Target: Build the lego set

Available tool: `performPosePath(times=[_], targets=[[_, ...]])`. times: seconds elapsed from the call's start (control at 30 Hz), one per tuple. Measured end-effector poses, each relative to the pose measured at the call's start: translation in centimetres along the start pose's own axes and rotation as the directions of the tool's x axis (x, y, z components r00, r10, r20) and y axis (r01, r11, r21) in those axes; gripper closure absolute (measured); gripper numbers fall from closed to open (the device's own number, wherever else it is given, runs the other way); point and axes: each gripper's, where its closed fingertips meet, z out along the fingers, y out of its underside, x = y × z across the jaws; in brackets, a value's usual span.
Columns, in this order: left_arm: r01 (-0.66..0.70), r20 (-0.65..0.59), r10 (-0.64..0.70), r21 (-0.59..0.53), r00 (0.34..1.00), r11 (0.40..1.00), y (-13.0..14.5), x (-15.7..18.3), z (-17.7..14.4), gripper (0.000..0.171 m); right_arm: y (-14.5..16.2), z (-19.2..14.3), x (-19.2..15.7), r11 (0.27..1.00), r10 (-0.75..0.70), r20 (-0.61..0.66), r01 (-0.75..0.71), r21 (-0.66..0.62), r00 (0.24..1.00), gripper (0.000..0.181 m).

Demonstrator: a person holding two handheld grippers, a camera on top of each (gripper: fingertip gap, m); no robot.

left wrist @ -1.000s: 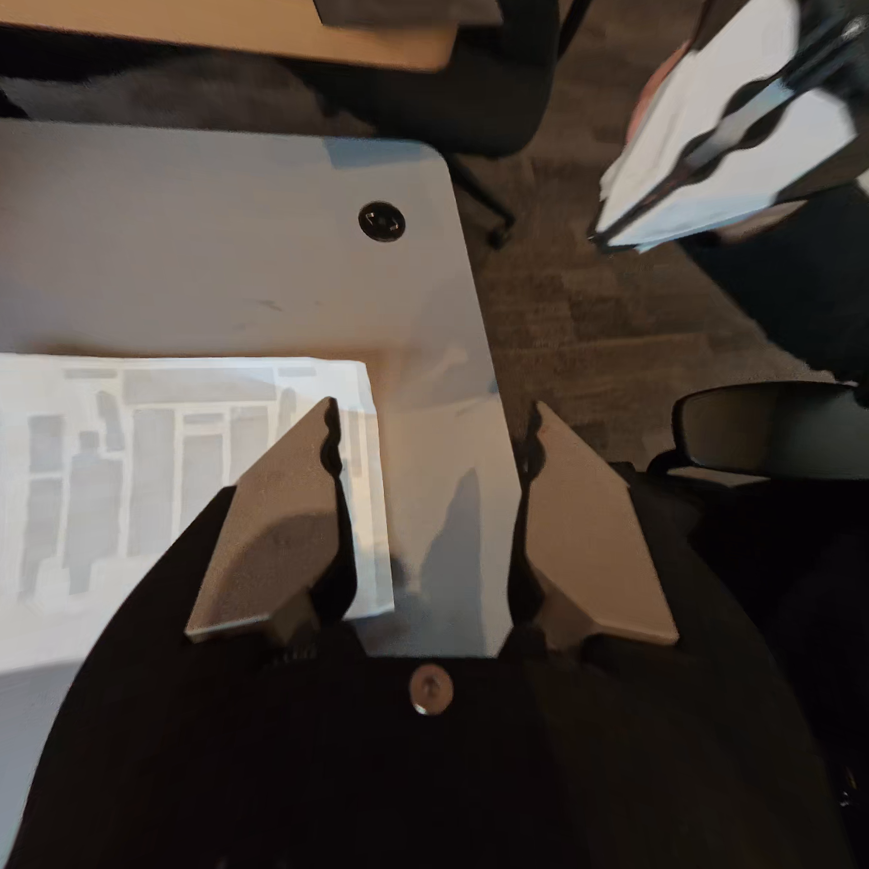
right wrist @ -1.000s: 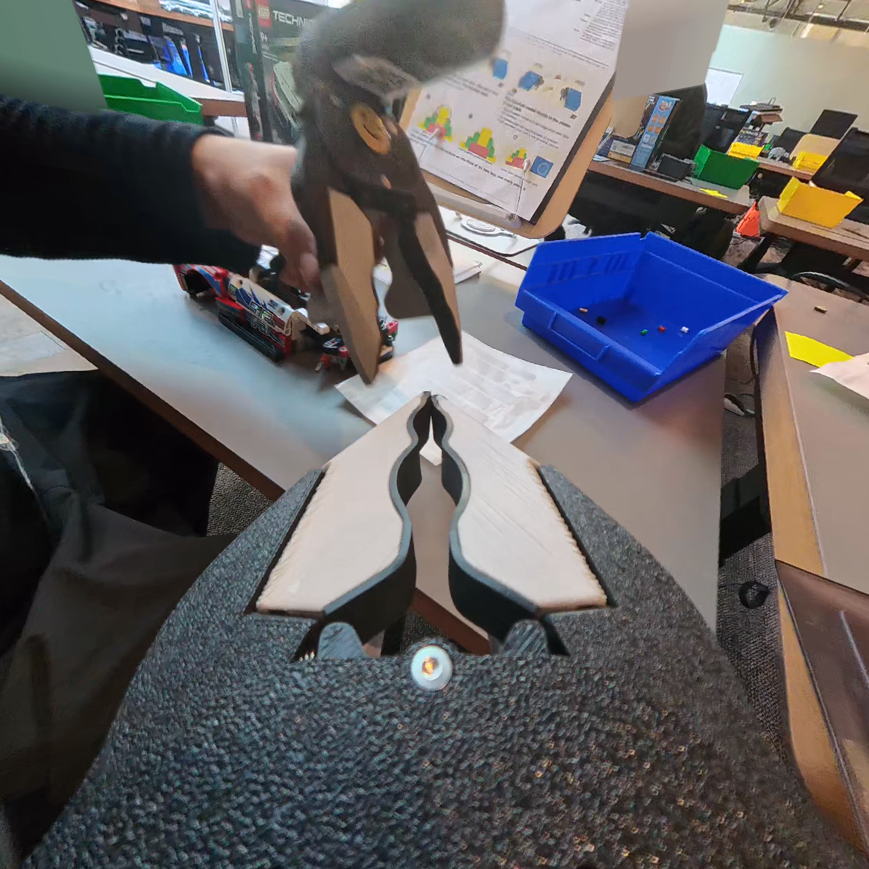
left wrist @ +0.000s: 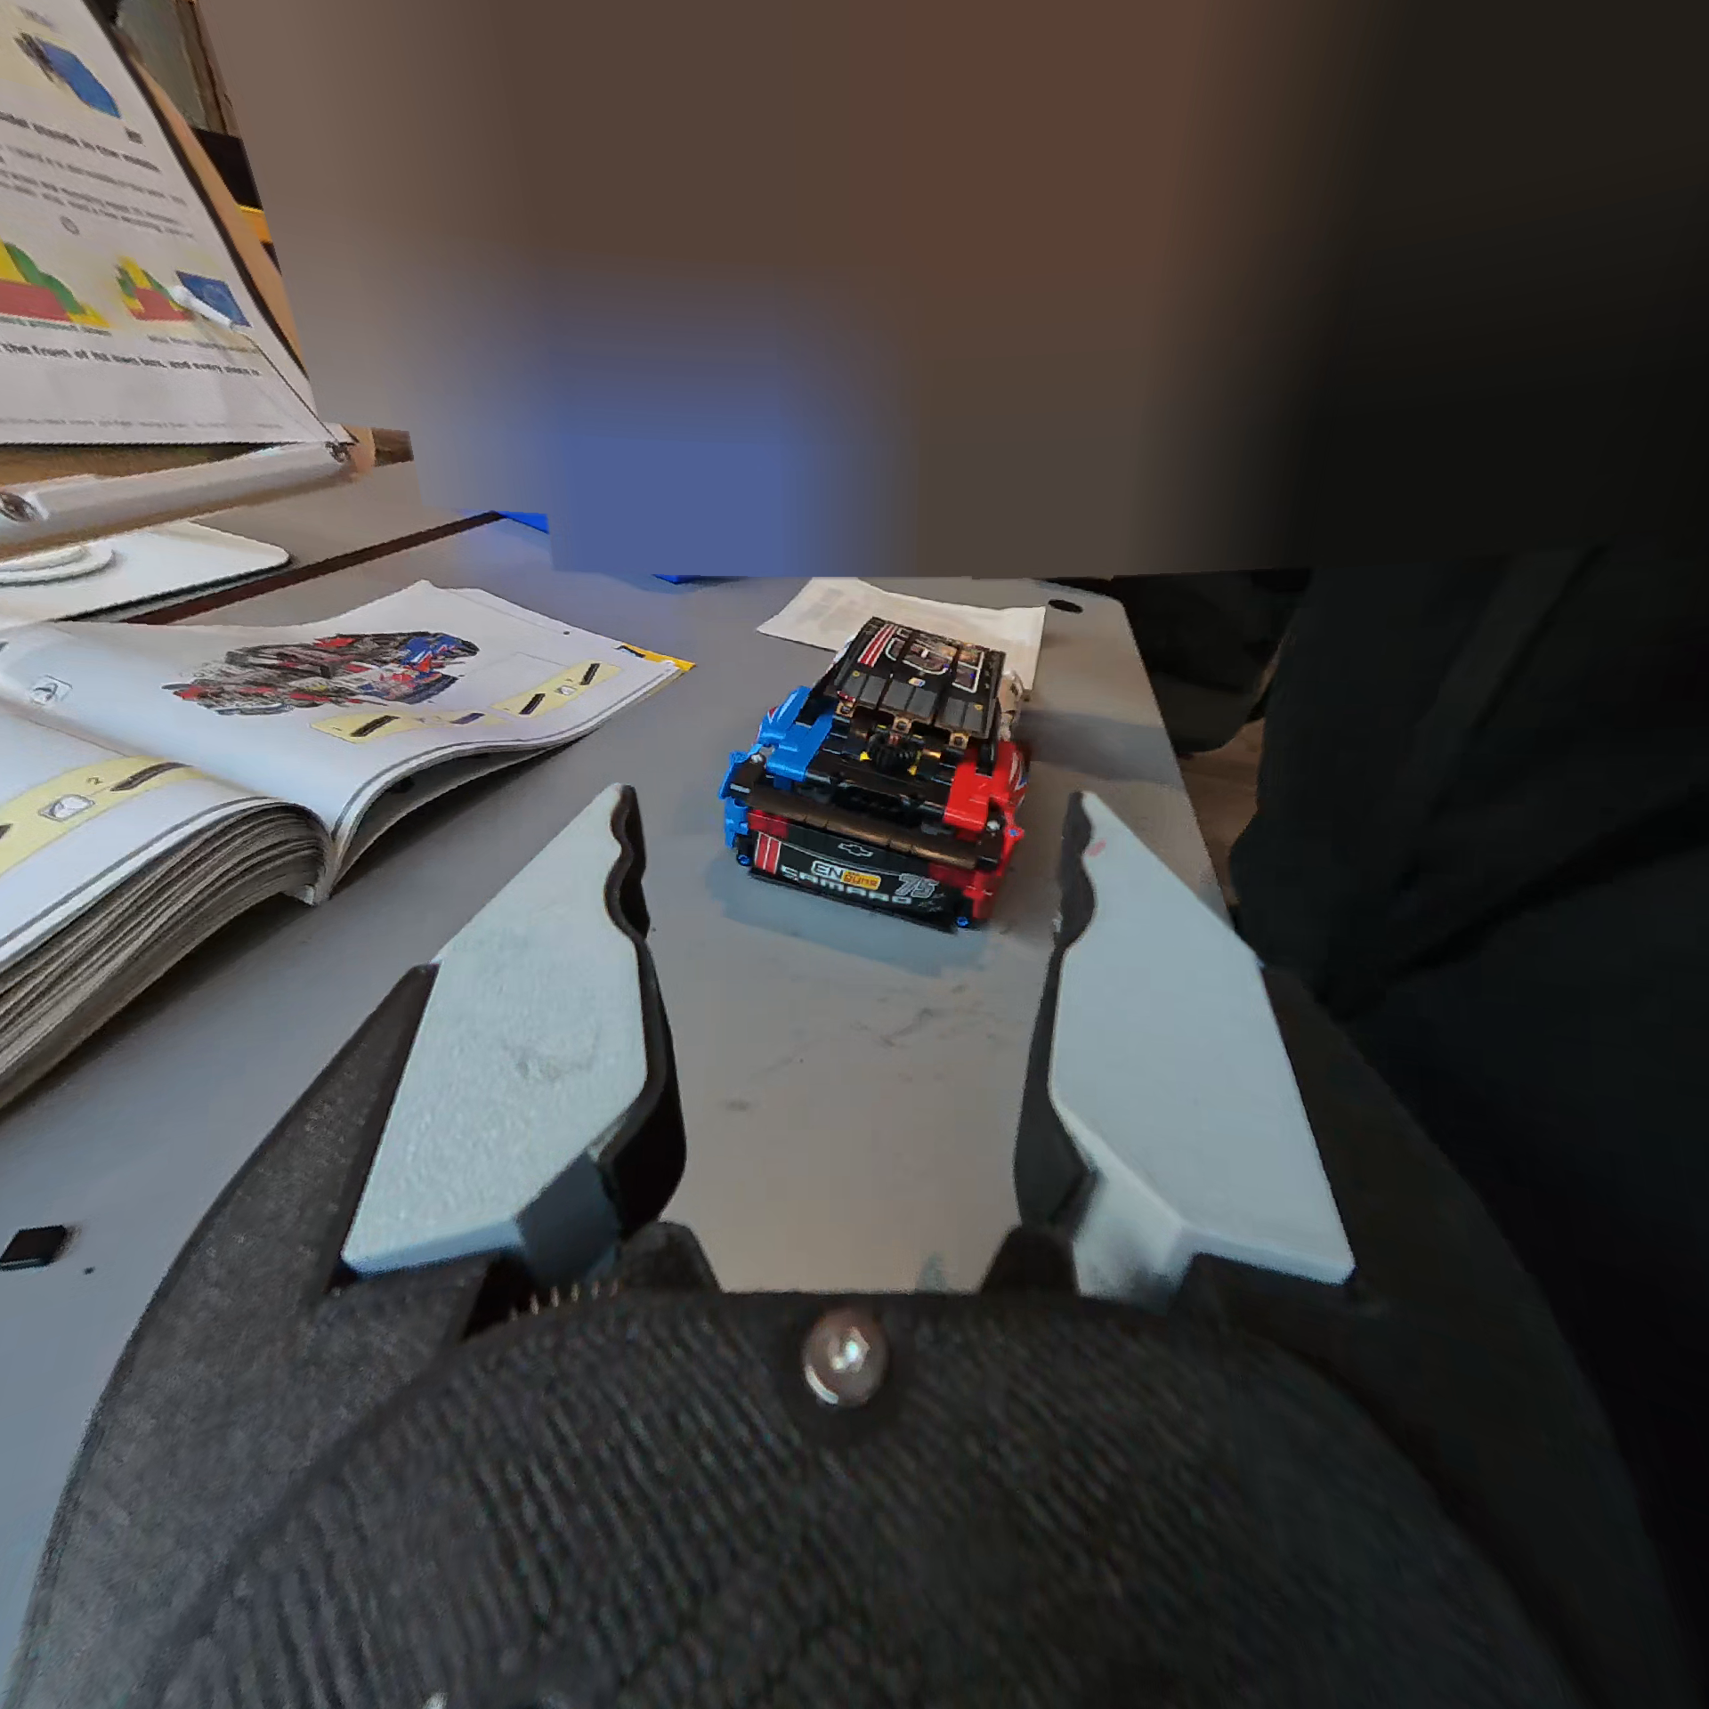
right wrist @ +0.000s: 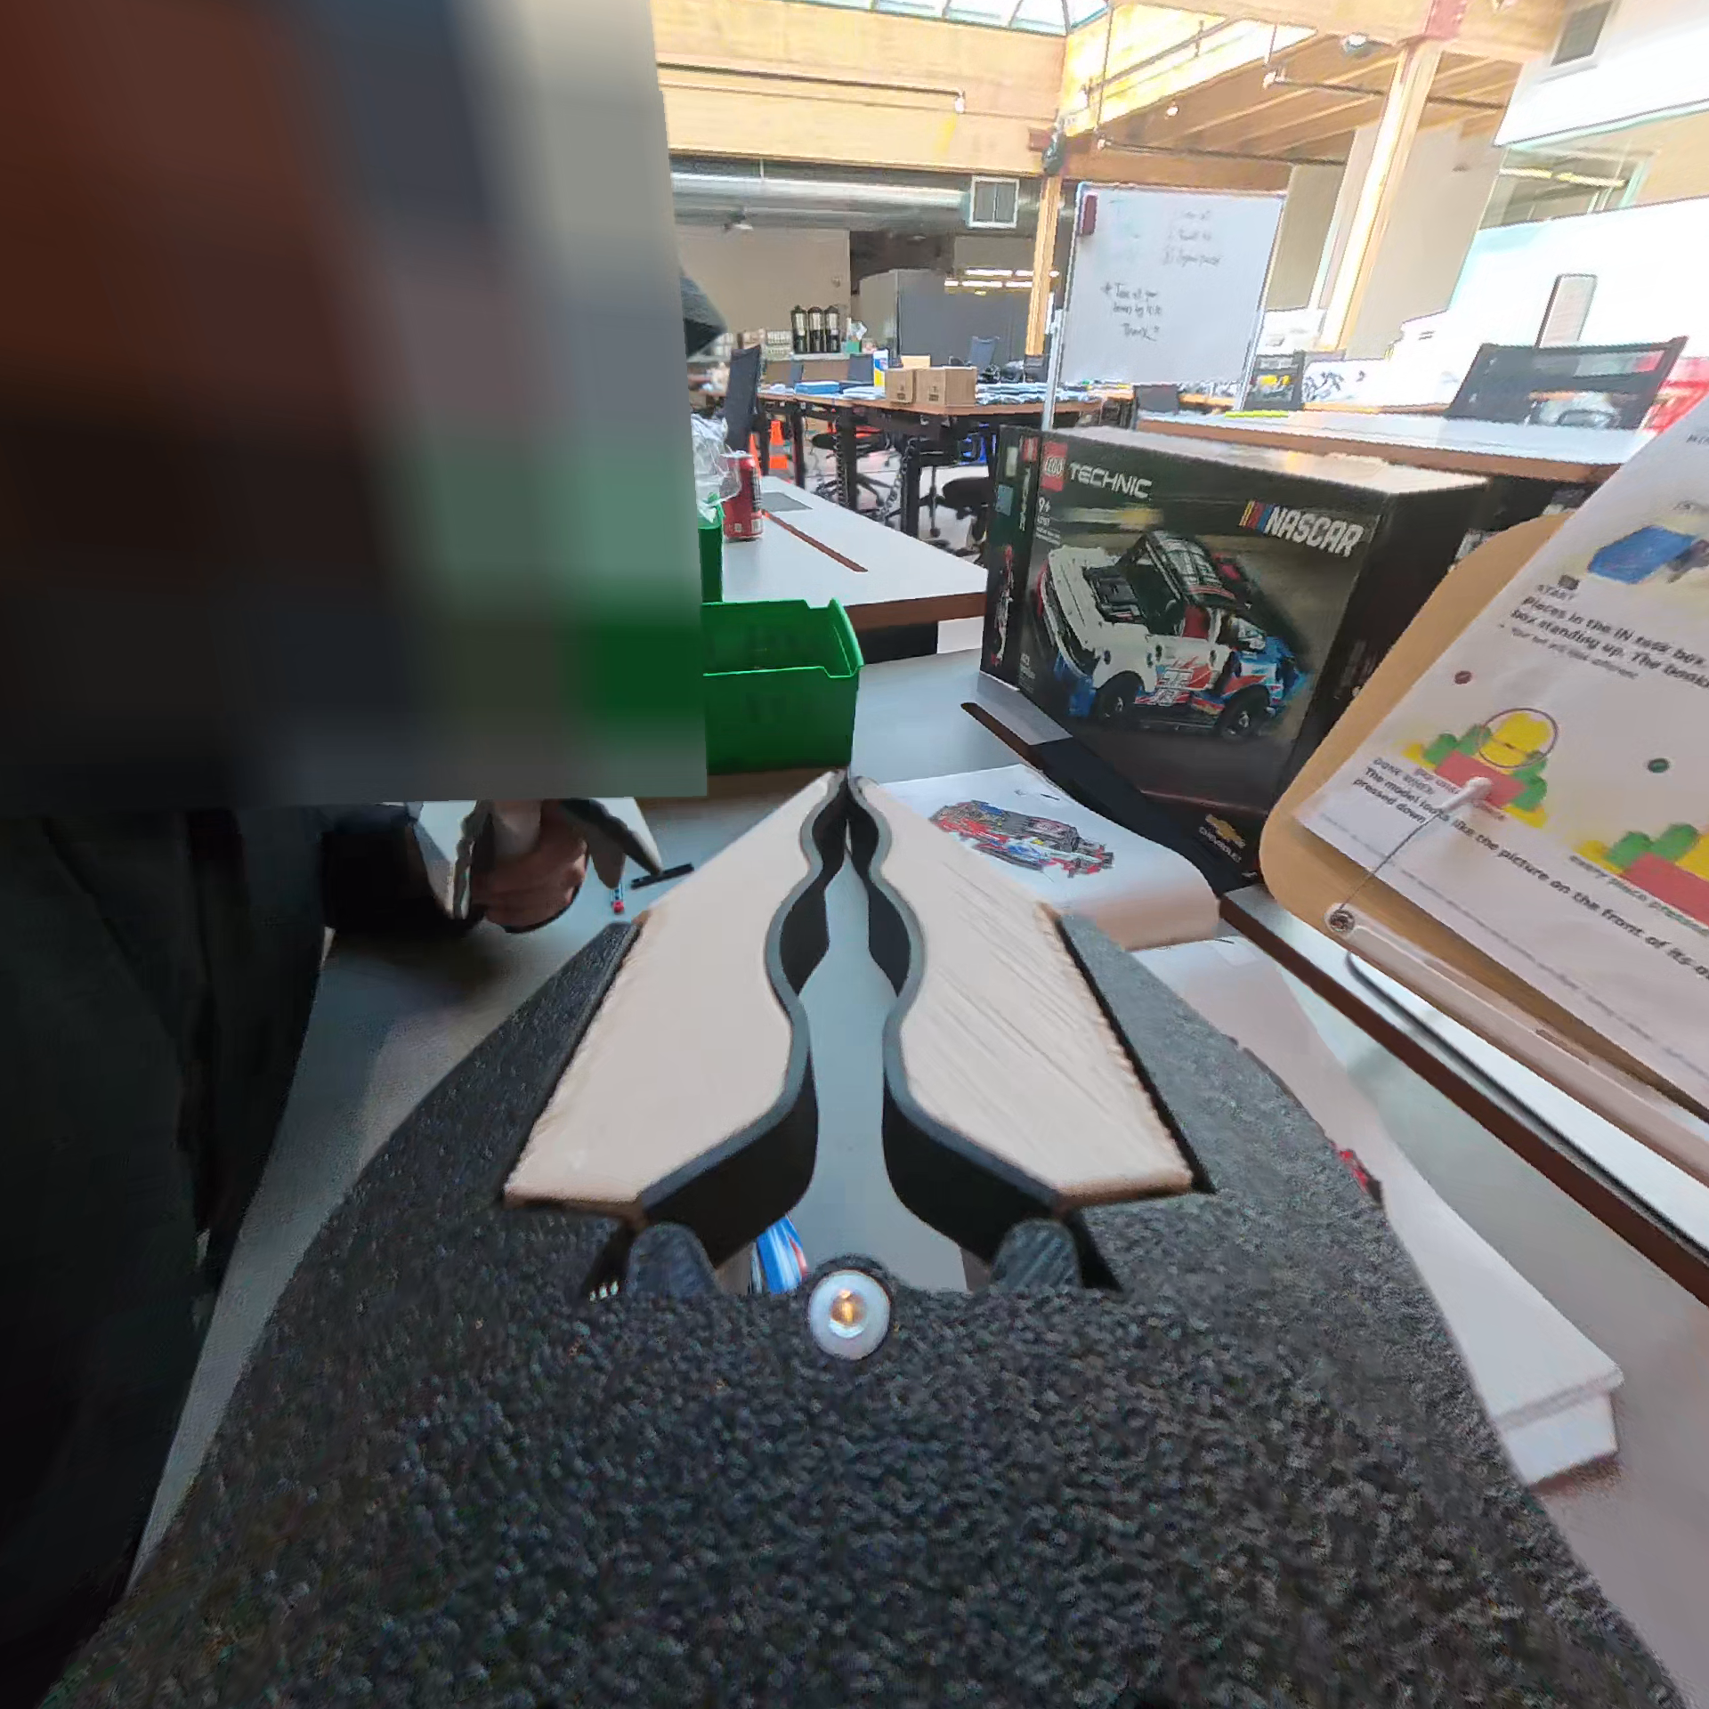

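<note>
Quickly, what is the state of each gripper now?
Left gripper: open, holding nothing, pointed at the lego car.
Right gripper: closed, nothing visible between its fingers.

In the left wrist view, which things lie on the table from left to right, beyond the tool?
Open instruction booklet → partly built lego car, which stands on the grey table ahead of the open left tool. A white paper sheet lies behind the car.

Left gripper [left wrist: 851, 814] held low and level, its grey fingers [left wrist: 527, 1036] spread wide with nothing between them; right gripper [right wrist: 848, 786] raised, tan fingertips meeting, empty.
</note>
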Motion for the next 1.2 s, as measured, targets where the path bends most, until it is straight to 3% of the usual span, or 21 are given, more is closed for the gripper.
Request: performPosePath(times=[0.13,0.23,0.33,0.43,0.63,0.77,0.87,0.97,1.2], targets=[[-0.073,0.023,0.075,-0.085,0.997,0.994,1.4,0.1,0.6,0.086,0.3,-0.2,-0.9,0.999,0.028,-0.038,-0.029,-0.039,0.999,0.181],[-0.026,-0.001,0.026,-0.115,1.0,0.993,2.2,0.6,1.2,0.087,1.8,-2.7,-3.6,0.999,0.011,-0.135,-0.017,-0.041,0.991,0.181],[0.002,-0.034,-0.008,-0.165,0.999,0.986,3.3,1.4,2.0,0.091,4.9,-5.5,-6.8,0.995,0.066,-0.237,-0.083,-0.061,0.969,0.181],[-0.055,-0.037,0.046,-0.267,0.998,0.962,5.3,1.9,3.1,0.09,8.9,-7.9,-10.3,0.985,0.067,-0.316,-0.113,-0.13,0.946,0.181],[-0.02,-0.104,-0.024,-0.405,0.994,0.914,7.3,3.5,6.0,0.072,15.7,-9.9,-15.7,0.951,0.164,-0.369,-0.246,-0.189,0.915,0.181],[-0.14,-0.097,0.11,-0.417,0.989,0.898,5.2,2.2,7.6,0.07,18.4,-10.2,-18.3,0.947,0.149,-0.353,-0.236,-0.217,0.924,0.181],[-0.131,-0.109,0.092,-0.447,0.99,0.885,2.9,1.9,9.1,0.056,19.2,-11.3,-18.6,0.953,0.138,-0.382,-0.228,-0.201,0.914,0.181],[-0.179,-0.128,0.134,-0.47,0.983,0.864,1.4,2.5,11.5,0.054,18.8,-12.2,-19.3,0.963,0.153,-0.374,-0.222,-0.15,0.915,0.181],[-0.242,-0.186,0.156,-0.7,0.97,0.672,4.1,3.4,16.2,0.038,18.1,-13.3,-19.7,0.978,0.129,-0.38,-0.181,-0.103,0.916,0.181]])
